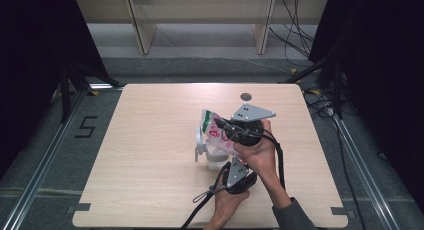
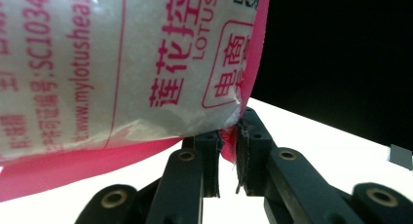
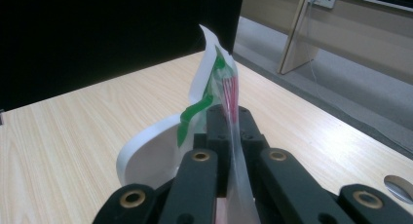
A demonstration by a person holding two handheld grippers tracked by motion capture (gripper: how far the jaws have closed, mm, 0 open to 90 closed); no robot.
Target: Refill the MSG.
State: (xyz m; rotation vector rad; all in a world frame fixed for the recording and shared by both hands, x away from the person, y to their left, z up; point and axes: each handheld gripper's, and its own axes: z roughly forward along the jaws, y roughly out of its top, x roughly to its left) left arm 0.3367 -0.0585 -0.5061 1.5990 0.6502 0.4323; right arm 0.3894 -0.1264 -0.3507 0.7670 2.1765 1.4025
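Now bag [image 1: 216, 131] pinched between both tools' jaws.

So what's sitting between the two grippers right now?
In the high view, the pink-printed bag spans the stretch from the left gripper to the right gripper, each clamping an edge. A clear jug stands just below it on the table.

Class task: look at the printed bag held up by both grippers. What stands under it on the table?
Under the bag, a white jug-like container with a side handle stands on the table. Its mouth and contents are covered by the bag and the right gripper.
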